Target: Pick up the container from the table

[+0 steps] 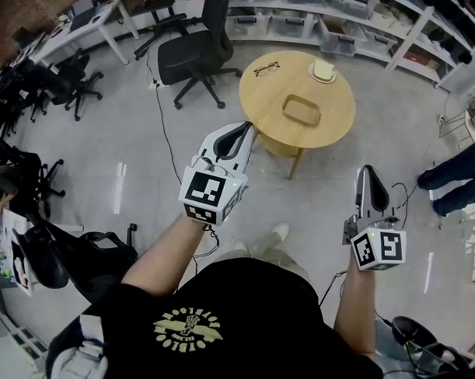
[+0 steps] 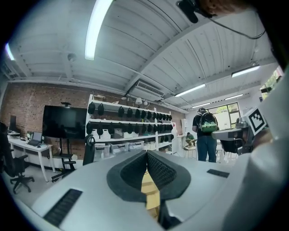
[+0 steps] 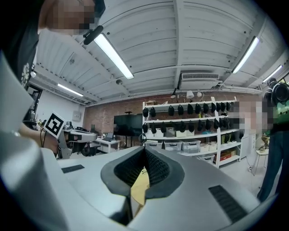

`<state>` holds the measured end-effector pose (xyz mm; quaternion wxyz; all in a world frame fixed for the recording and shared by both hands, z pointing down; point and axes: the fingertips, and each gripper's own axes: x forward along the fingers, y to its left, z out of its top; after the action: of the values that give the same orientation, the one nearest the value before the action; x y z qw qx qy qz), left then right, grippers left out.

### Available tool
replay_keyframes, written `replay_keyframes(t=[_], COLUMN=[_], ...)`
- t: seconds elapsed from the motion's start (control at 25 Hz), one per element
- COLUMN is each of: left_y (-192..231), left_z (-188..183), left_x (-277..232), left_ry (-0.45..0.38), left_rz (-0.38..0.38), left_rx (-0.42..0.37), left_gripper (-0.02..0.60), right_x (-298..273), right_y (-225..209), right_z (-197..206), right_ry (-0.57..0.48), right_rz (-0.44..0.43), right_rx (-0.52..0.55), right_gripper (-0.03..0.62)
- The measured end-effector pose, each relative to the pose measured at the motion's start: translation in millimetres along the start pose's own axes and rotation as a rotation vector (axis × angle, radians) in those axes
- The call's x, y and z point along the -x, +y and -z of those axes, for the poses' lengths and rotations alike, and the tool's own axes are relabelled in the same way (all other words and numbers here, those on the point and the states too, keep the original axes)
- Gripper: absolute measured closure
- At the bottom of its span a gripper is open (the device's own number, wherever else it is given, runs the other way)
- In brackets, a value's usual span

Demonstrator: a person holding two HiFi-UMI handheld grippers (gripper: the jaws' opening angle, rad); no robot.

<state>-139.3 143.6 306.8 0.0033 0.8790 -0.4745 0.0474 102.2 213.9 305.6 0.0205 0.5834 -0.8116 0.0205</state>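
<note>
A shallow tan container (image 1: 302, 110) lies in the middle of the round wooden table (image 1: 260, 92), seen only in the head view. My left gripper (image 1: 246, 128) is held level just short of the table's near-left edge, jaws shut and empty. My right gripper (image 1: 366, 172) hangs to the right of the table and nearer to me, also shut with nothing in it. In the left gripper view the pads (image 2: 156, 168) meet at the tip, and a strip of table shows behind them. The right gripper view shows its pads (image 3: 153, 168) closed the same way.
A pair of glasses (image 1: 266, 68) and a small plate with a pale block (image 1: 323, 70) lie at the table's far side. A black office chair (image 1: 197, 55) stands left of the table. Shelves with bins (image 1: 336, 25) line the back. A person's legs (image 1: 455, 181) stand at the right.
</note>
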Motion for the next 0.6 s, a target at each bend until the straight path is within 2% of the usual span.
replay_keyframes(t=[0.16,0.6], left_y=[4.2,4.4], left_z=[1.0,7.4], left_x=[-15.0,-63.1], left_ry=[0.016,0.043], left_rz=[-0.014,-0.010], left_rx=[-0.001,0.002], left_gripper=[0.563,0.563], right_x=[-14.5,-50.9], right_y=[-8.5,-42.6], right_z=[0.2,-0.8], right_ry=[-0.011,0.010], right_rz=[-0.036,-0.040], right_rx=[-0.065,-0.095], right_gripper=[0.579,0.579])
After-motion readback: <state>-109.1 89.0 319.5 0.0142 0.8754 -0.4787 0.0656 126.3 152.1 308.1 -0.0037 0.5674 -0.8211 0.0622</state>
